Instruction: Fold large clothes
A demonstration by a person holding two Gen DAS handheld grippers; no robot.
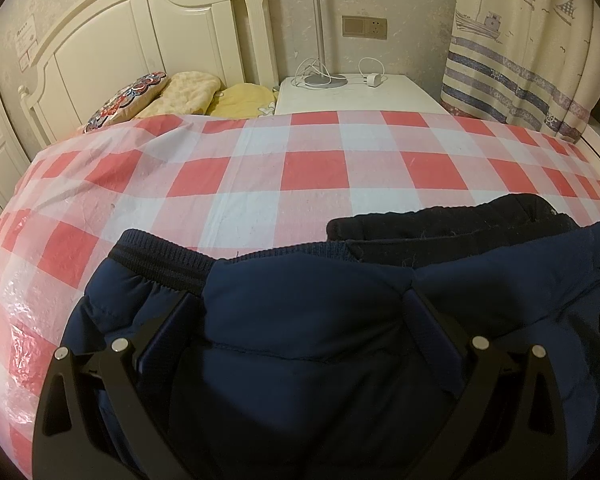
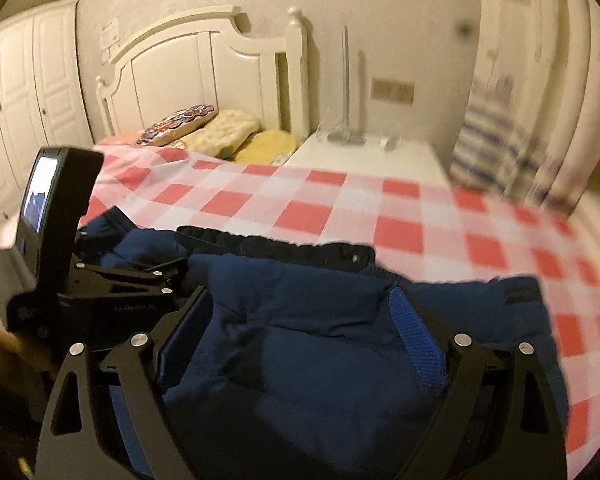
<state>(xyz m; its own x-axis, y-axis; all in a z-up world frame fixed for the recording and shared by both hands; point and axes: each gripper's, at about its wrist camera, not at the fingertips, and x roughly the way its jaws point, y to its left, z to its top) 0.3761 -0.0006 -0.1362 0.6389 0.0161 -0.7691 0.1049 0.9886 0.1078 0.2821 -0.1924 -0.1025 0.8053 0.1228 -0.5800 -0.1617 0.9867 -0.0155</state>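
Observation:
A navy padded jacket (image 1: 320, 340) with a ribbed hem (image 1: 160, 256) and black lining (image 1: 460, 228) lies on the red-and-white checked bed cover (image 1: 260, 176). My left gripper (image 1: 304, 304) stands wide open, with a bulge of jacket fabric between its fingers. In the right wrist view the same jacket (image 2: 320, 340) fills the foreground. My right gripper (image 2: 300, 304) is also wide open around jacket fabric. The left gripper's body (image 2: 100, 280) shows at the left of that view, resting on the jacket.
Pillows (image 1: 188, 92) lie by the white headboard (image 1: 140, 28). A white nightstand (image 1: 360, 96) holds a lamp base and charger cable. A striped curtain (image 1: 520, 60) hangs at the right. White wardrobe doors (image 2: 20, 100) stand at the left.

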